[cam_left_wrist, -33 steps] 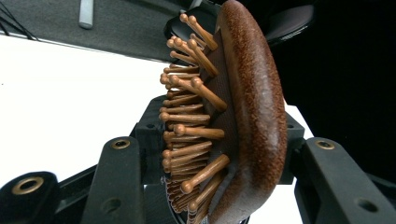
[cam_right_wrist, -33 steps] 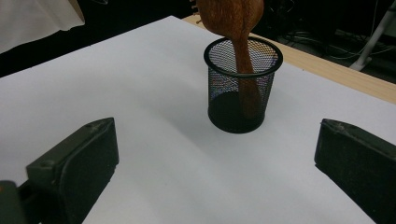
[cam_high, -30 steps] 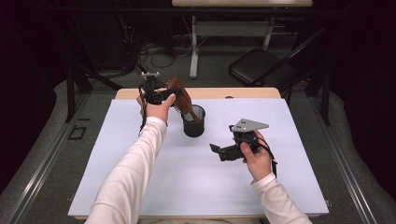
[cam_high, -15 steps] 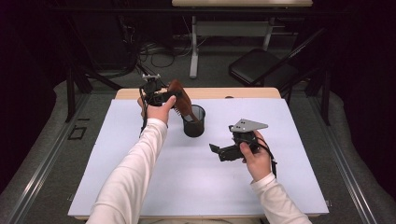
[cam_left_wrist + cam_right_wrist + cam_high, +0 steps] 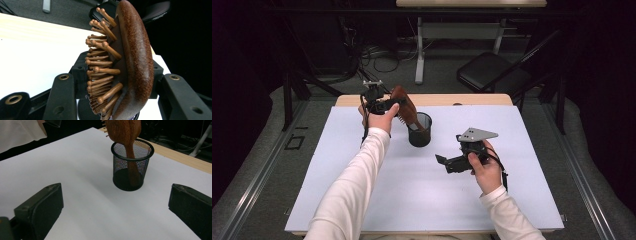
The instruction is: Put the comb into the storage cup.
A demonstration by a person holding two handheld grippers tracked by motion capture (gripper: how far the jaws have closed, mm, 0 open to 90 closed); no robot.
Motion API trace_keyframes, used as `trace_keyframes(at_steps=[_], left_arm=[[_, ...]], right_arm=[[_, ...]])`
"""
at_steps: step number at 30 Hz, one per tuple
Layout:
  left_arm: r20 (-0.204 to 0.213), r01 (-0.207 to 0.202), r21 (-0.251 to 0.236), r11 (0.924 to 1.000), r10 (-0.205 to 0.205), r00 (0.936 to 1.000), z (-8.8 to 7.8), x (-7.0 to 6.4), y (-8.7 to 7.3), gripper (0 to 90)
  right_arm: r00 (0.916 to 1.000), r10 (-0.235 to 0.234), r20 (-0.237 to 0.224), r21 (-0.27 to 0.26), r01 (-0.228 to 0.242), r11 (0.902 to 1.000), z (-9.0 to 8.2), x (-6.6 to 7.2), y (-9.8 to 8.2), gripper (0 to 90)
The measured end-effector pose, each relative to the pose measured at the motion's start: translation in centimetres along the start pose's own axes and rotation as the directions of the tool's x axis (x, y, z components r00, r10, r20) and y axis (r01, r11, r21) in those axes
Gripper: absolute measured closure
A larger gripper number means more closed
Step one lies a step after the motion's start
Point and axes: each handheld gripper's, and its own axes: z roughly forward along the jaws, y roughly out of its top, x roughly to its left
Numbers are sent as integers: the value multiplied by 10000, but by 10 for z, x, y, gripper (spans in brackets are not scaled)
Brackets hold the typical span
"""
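Note:
A brown wooden hairbrush (image 5: 404, 106) with peg bristles leans over a black mesh cup (image 5: 420, 130), and its handle reaches down inside the cup (image 5: 132, 167). My left gripper (image 5: 393, 105) is shut on the brush head (image 5: 135, 62), one jaw on the bristle side and one on the smooth back. My right gripper (image 5: 443, 162) rests low over the white mat to the right of the cup, pointing at it. In the right gripper view its jaws (image 5: 115, 207) stand wide apart with nothing between them, and the brush (image 5: 123, 130) rises from the cup ahead.
A white mat (image 5: 362, 190) covers most of the wooden table (image 5: 472, 100). Beyond the far edge stand a folding chair (image 5: 492, 75), a desk leg and floor cables. The cup is the one thing standing on the mat.

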Motion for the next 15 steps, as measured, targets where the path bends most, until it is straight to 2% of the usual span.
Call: trace_keyframes(at_steps=[6, 12, 15], left_arm=[[44, 40, -24, 10000, -40, 10000, 0, 3, 0, 506], [103, 287, -80, 9996, -286, 9995, 0, 9, -1, 501], [109, 247, -91, 9997, -246, 9996, 0, 9, -1, 499]], right_arm=[[10000, -6, -13, -3, 6, 10000, 1, 0, 0, 0], [10000, -4, -1, -6, 4, 10000, 0, 0, 0, 0], [10000, -21, -2, -1, 21, 10000, 0, 0, 0, 0]])
